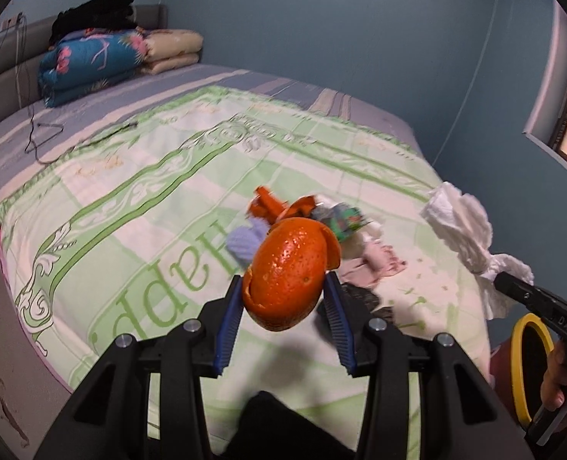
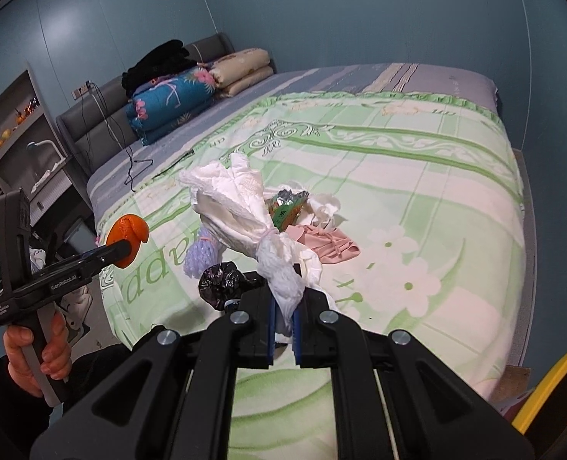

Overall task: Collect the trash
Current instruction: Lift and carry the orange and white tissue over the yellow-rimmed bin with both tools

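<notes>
My left gripper (image 1: 285,291) is shut on a large orange peel (image 1: 289,272) and holds it above the bed; it also shows in the right wrist view (image 2: 128,239). My right gripper (image 2: 285,303) is shut on a crumpled white tissue bundle (image 2: 237,203), also seen at the right of the left wrist view (image 1: 463,226). On the green bedspread (image 2: 417,191) lie more peel pieces (image 1: 272,205), a green snack wrapper (image 2: 287,207), a purple foam net (image 2: 203,255), a pink cloth (image 2: 333,247) and a black plastic bag (image 2: 220,278).
A yellow-rimmed bin (image 1: 528,360) stands by the bed's right side, also at the lower right of the right wrist view (image 2: 555,391). Folded quilts (image 2: 176,103) and a black cable (image 1: 38,142) lie near the headboard. A shelf unit (image 2: 11,142) stands left of the bed.
</notes>
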Tool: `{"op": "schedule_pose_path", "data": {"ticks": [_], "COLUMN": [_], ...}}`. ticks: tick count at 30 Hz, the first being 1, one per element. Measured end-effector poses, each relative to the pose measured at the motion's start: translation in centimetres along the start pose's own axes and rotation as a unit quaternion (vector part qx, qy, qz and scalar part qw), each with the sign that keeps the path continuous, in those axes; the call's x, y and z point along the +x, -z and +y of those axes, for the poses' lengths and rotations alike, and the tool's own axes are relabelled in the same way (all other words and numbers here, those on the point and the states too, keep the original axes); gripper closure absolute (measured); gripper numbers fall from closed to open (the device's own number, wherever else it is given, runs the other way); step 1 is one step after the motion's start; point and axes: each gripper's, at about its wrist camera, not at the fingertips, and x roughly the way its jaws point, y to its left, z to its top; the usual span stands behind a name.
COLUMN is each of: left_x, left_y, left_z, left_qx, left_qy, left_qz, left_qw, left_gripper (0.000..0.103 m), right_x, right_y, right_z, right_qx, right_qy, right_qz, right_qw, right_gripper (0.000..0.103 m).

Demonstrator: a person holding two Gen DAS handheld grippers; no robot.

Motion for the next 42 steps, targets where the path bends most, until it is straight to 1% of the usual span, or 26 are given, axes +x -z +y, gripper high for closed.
{"op": "schedule_pose_path", "data": {"ticks": [8,21,28,42], "left_x": [-2.5,-5.7,-6.4,-7.7], "left_y": [-0.2,-0.2,-0.1,0.1], "left_z": [-3.6,-9.3,-12.4,-18.7], "left_qx": [0.022,0.059,0.08,0.121], "left_qy": [0.02,0.051,0.071,0.113], "left_qz": [-0.023,-0.047,-0.051,-0.058], "left_qw": [0.9993,0.9959,0.993,0.9845], "left_gripper": [0.063,0.063,0.063,0.063], "right_x": [-4.2,-10.4,-13.6,-18.4], "right_y": [0.1,0.7,1.0,2.6], "right_z": [-1.0,-3.4,-4.6,-8.3], "right_qx": [0.008,0.022,0.031,0.06], "right_qy": [0.006,0.025,0.042,0.081], "right_qz": [-0.035,-0.089,-0.116,-0.149], "right_qw": [0.999,0.996,0.992,0.984], "right_gripper": [0.097,0.097,0.097,0.097]}}
